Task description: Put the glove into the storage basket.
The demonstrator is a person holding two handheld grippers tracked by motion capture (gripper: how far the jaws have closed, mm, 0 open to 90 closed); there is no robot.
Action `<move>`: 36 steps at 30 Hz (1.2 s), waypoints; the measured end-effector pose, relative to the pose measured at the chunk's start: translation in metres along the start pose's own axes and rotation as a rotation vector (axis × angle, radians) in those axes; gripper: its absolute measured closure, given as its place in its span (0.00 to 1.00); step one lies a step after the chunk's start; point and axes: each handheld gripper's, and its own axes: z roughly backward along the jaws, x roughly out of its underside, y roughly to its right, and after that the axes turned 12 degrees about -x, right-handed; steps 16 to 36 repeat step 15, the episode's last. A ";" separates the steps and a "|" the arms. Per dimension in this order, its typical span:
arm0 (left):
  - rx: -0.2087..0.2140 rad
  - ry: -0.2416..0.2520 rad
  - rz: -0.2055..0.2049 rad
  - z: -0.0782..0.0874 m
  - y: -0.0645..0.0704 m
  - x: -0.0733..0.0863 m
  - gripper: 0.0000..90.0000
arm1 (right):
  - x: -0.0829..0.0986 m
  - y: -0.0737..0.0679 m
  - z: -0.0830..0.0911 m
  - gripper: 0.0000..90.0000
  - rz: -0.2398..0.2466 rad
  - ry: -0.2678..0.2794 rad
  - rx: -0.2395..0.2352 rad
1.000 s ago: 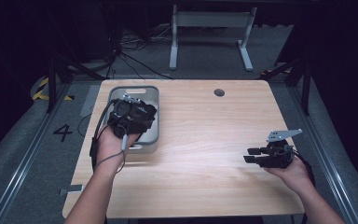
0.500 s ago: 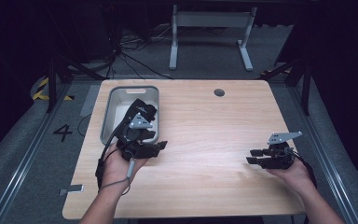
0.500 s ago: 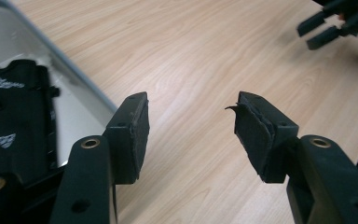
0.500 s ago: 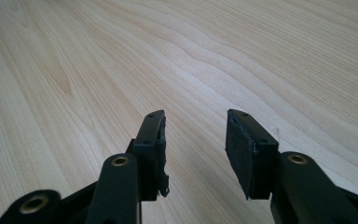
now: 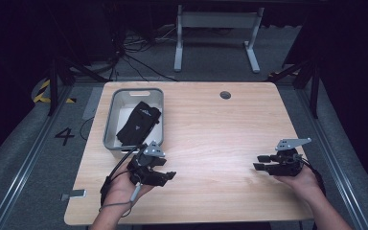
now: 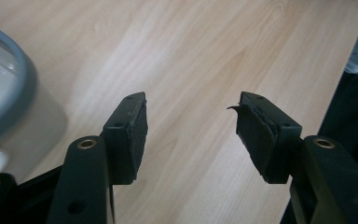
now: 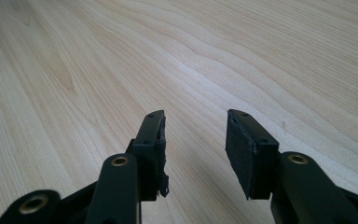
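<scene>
Now the black cloth (image 5: 139, 123) lies in the grey bin (image 5: 109, 125) — both the left gripper (image 5: 168, 175) and the right gripper (image 5: 261, 162), jaws parted and empty, should rest well apart.

The right gripper (image 7: 193, 140) holds its two black jaws parted with nothing between them, low over the pale wooden table (image 7: 214, 51), whose grain runs off bare ahead of and beside the jaws.

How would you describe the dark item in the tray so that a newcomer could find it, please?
Start at the wooden table and find the grey tray near its far left corner. Inside lies a folded black cloth, the one dark, soft thing against the pale tray floor.
</scene>
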 end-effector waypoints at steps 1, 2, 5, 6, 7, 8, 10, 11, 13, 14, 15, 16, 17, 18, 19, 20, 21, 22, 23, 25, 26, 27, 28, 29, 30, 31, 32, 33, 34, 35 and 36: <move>-0.006 -0.027 0.005 -0.004 -0.002 0.002 0.48 | 0.000 0.000 0.000 0.64 -0.003 0.002 0.003; -0.014 -0.038 0.006 -0.007 -0.003 0.004 0.48 | 0.000 0.000 0.000 0.64 -0.003 0.002 0.003; -0.009 -0.097 -0.008 -0.019 -0.006 0.008 0.48 | 0.002 0.001 0.000 0.64 0.000 -0.002 0.012; 0.006 -0.105 -0.015 -0.023 -0.007 0.011 0.48 | 0.002 0.001 -0.001 0.63 -0.004 -0.002 0.013; 0.017 -0.109 -0.010 -0.025 -0.007 0.012 0.48 | 0.003 0.002 -0.001 0.63 -0.006 -0.004 0.014; 0.027 -0.109 -0.009 -0.027 -0.007 0.013 0.48 | 0.003 0.003 -0.002 0.63 -0.005 -0.006 0.015; 0.027 -0.093 0.004 -0.030 -0.008 0.016 0.48 | 0.004 0.004 -0.003 0.63 -0.005 -0.013 0.024; 0.021 -0.090 0.015 -0.031 -0.008 0.018 0.48 | 0.005 0.005 -0.003 0.63 -0.004 -0.015 0.031; 0.001 -0.082 0.031 -0.033 -0.008 0.021 0.47 | 0.005 0.006 -0.003 0.63 -0.009 -0.011 0.039; -0.006 -0.080 0.036 -0.035 -0.008 0.023 0.46 | 0.005 0.007 -0.003 0.62 -0.006 -0.009 0.044; -0.015 -0.076 0.037 -0.036 -0.007 0.025 0.46 | 0.005 0.007 -0.003 0.62 -0.005 -0.006 0.049; -0.015 -0.076 0.037 -0.036 -0.007 0.025 0.46 | 0.005 0.007 -0.003 0.62 -0.005 -0.006 0.049; -0.015 -0.076 0.037 -0.036 -0.007 0.025 0.46 | 0.005 0.007 -0.003 0.62 -0.005 -0.006 0.049; -0.015 -0.076 0.037 -0.036 -0.007 0.025 0.46 | 0.005 0.007 -0.003 0.62 -0.005 -0.006 0.049; -0.015 -0.076 0.037 -0.036 -0.007 0.025 0.46 | 0.005 0.007 -0.003 0.62 -0.005 -0.006 0.049; -0.015 -0.076 0.037 -0.036 -0.007 0.025 0.46 | 0.005 0.007 -0.003 0.62 -0.005 -0.006 0.049; -0.015 -0.076 0.037 -0.036 -0.007 0.025 0.46 | 0.005 0.007 -0.003 0.62 -0.005 -0.006 0.049; -0.015 -0.076 0.037 -0.036 -0.007 0.025 0.46 | 0.005 0.007 -0.003 0.62 -0.005 -0.006 0.049; -0.015 -0.076 0.037 -0.036 -0.007 0.025 0.46 | 0.005 0.007 -0.003 0.62 -0.005 -0.006 0.049; -0.015 -0.076 0.037 -0.036 -0.007 0.025 0.46 | 0.005 0.007 -0.003 0.62 -0.005 -0.006 0.049; -0.015 -0.076 0.037 -0.036 -0.007 0.025 0.46 | 0.005 0.007 -0.003 0.62 -0.005 -0.006 0.049; -0.015 -0.076 0.037 -0.036 -0.007 0.025 0.46 | 0.005 0.007 -0.003 0.62 -0.005 -0.006 0.049; -0.015 -0.076 0.037 -0.036 -0.007 0.025 0.46 | 0.005 0.007 -0.003 0.62 -0.005 -0.006 0.049; -0.015 -0.076 0.037 -0.036 -0.007 0.025 0.46 | 0.005 0.007 -0.003 0.62 -0.005 -0.006 0.049; -0.015 -0.076 0.037 -0.036 -0.007 0.025 0.46 | 0.005 0.007 -0.003 0.62 -0.005 -0.006 0.049; -0.015 -0.076 0.037 -0.036 -0.007 0.025 0.46 | 0.005 0.007 -0.003 0.62 -0.005 -0.006 0.049; -0.015 -0.076 0.037 -0.036 -0.007 0.025 0.46 | 0.005 0.007 -0.003 0.62 -0.005 -0.006 0.049; -0.015 -0.076 0.037 -0.036 -0.007 0.025 0.46 | 0.005 0.007 -0.003 0.62 -0.005 -0.006 0.049; -0.015 -0.076 0.037 -0.036 -0.007 0.025 0.46 | 0.005 0.007 -0.003 0.62 -0.005 -0.006 0.049; -0.015 -0.076 0.037 -0.036 -0.007 0.025 0.46 | 0.005 0.007 -0.003 0.62 -0.005 -0.006 0.049; -0.015 -0.076 0.037 -0.036 -0.007 0.025 0.46 | 0.005 0.007 -0.003 0.62 -0.005 -0.006 0.049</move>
